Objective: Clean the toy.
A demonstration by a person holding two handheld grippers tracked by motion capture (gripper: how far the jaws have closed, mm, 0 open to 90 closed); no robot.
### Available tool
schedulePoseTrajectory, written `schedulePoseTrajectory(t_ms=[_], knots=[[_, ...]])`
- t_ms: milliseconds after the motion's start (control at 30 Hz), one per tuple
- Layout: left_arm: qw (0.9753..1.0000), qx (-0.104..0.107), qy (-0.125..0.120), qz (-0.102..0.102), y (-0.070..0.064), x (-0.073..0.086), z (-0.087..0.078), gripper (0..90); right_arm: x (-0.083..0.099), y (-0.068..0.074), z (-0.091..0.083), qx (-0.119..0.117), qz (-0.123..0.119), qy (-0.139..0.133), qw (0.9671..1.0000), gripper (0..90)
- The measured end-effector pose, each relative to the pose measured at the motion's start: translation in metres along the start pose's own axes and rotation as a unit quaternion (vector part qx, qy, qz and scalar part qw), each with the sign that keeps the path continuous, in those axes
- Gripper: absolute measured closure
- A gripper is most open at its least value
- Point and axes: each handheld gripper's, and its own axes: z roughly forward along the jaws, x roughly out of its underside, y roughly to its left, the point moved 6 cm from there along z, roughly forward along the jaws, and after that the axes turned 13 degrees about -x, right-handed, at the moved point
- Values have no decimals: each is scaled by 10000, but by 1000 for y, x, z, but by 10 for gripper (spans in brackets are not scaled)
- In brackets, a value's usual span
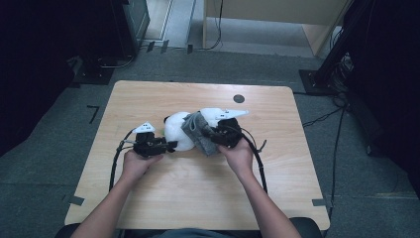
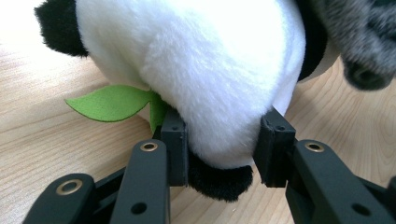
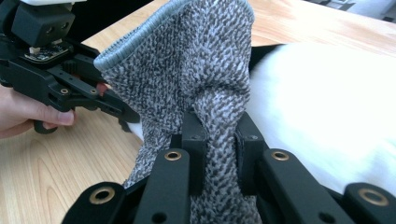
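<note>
The wooden tabletop (image 1: 148, 99) takes up most of the high view, with a small dark round spot (image 1: 238, 98) near its far edge. Sitting about in the middle is a plush panda (image 1: 177, 131) – white body, black patches – lying on the wood, and right against its right side is a grey knit sock (image 1: 198, 133), speckled, with a lighter ribbed cuff.

The left tool (image 2: 219, 151) has its jaws spread partway and pressed on either side of the panda's white lower body, so it's got the toy pinched between them; a black furry bit pokes out just under the jaws. In the left gripper view a green felt leaf (image 2: 109, 102) sticks out from under the panda, flat on the wood just beside the left jaw.

The right tool (image 3: 220, 154) is nearly closed, jaws clamped on a bunched fold of the sock – the rest of the fabric stands up above them, cuff at the top. In the right gripper view the panda's white fur sits directly behind the sock, touching it.
</note>
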Motion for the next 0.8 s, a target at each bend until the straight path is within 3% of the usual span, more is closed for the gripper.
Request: schedulePoseTrajectory(t_ms=[300, 533, 633, 800], knots=[[10000, 45, 29, 9, 2, 0, 0, 625, 15, -25, -48, 395, 269, -251, 9985, 794], [10000, 63, 22, -13, 3, -1, 0, 626, 35, -52, -69, 765, 570, -229, 9952, 794], [10000, 50, 1, 16, 2, -1, 0, 625, 27, -48, -83, 665, 634, -625, 9938, 795], [10000, 27, 5, 0, 2, -2, 0, 625, 5, -25, -81, 546, 325, -743, 9952, 795]])
